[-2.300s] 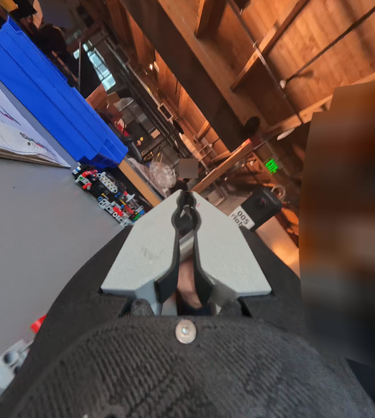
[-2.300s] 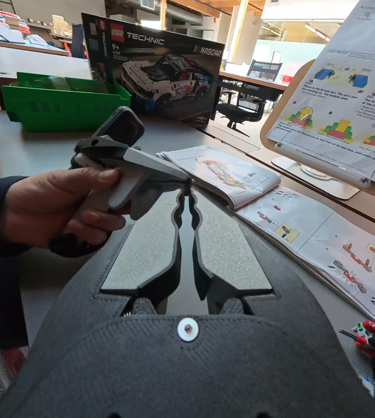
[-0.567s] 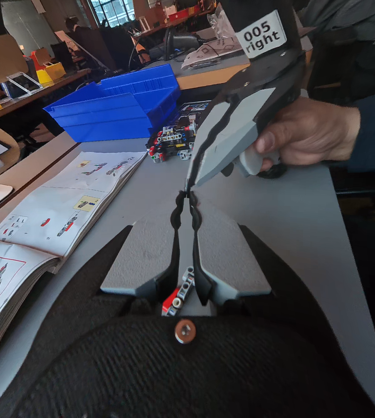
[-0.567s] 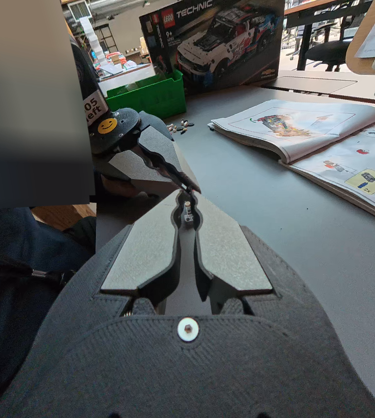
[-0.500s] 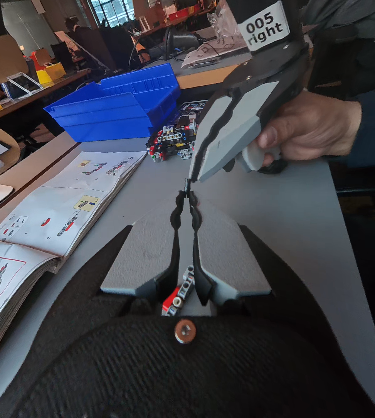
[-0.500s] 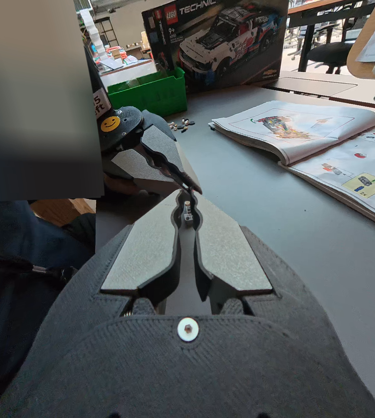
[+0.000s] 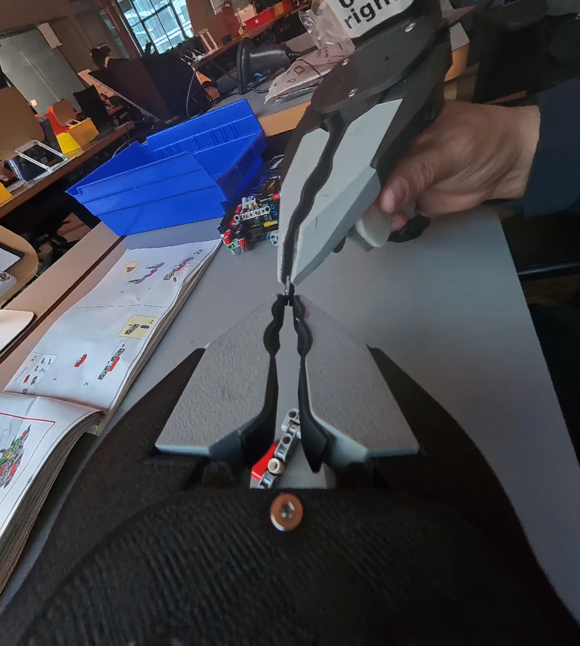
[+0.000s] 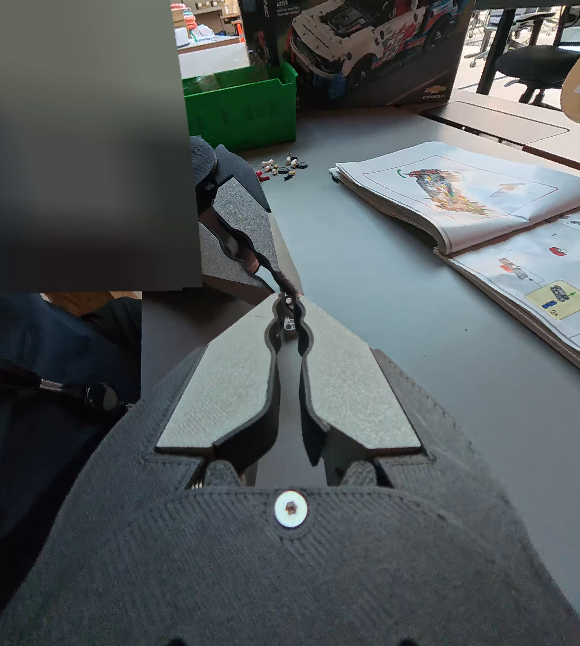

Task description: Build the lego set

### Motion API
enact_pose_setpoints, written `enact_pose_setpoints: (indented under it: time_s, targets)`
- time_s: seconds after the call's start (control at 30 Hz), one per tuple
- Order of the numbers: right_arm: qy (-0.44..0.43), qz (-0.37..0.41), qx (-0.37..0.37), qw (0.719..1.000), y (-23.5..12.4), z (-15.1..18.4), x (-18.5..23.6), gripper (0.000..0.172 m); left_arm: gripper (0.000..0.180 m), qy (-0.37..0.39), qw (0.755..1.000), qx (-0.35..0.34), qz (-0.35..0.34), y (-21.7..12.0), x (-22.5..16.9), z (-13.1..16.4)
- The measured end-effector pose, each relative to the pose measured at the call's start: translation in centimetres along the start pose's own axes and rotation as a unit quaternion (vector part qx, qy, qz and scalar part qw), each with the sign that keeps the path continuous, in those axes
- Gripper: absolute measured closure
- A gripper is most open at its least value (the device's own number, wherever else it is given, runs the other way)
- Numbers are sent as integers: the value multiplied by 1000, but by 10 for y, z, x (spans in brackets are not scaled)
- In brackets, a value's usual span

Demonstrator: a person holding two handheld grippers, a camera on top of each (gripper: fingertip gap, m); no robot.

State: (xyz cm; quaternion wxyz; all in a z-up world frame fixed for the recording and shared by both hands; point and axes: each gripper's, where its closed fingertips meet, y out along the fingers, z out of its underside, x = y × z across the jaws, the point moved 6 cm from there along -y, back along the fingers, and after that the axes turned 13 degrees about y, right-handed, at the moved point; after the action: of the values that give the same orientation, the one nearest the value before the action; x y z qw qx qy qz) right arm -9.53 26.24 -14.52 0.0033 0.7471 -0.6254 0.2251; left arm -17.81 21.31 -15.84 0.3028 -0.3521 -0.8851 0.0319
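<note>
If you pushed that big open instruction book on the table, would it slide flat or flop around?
The instruction book is thick and lies flat on the smooth grey table, so it would probably slide as one heavy slab. Its bulging open pages look loose and would likely flop or flip if lifted by one edge.

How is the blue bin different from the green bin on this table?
The blue bin is wide and low and is stacked on another blue one; the green bin is narrower, taller and stands alone. A partly built brick model sits beside the blue bin; small loose pieces lie before the green one. Both are open plastic bins on the grey table.
</note>
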Motion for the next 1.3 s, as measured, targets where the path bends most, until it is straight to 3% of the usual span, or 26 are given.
enact_pose_setpoints:
  time_s: [0.2,0.3,0.43,0.6,0.8,0.93,1.3]
  targets:
    - [-34,14,17,999,0,-1,2,170,179,-20,1000,1,21,-2,2,-2]
    - [-25,25,37,999,2,-2,-1,170,164,-33,997,35,64,-16,16,4]
    - [-31,44,75,996,4,4,-4,170,151,-49,981,119,146,-46,36,40]
    - [-37,50,114,992,24,16,-6,170,144,-63,960,142,233,-47,29,71]
    - [-45,46,156,986,53,12,-7,170,151,-44,951,155,266,-28,19,77]
    - [-108,53,207,971,66,14,-1,171,165,-59,949,145,274,-27,17,78]
    - [-177,68,323,927,84,16,-3,171,166,-47,952,144,267,-25,16,77]
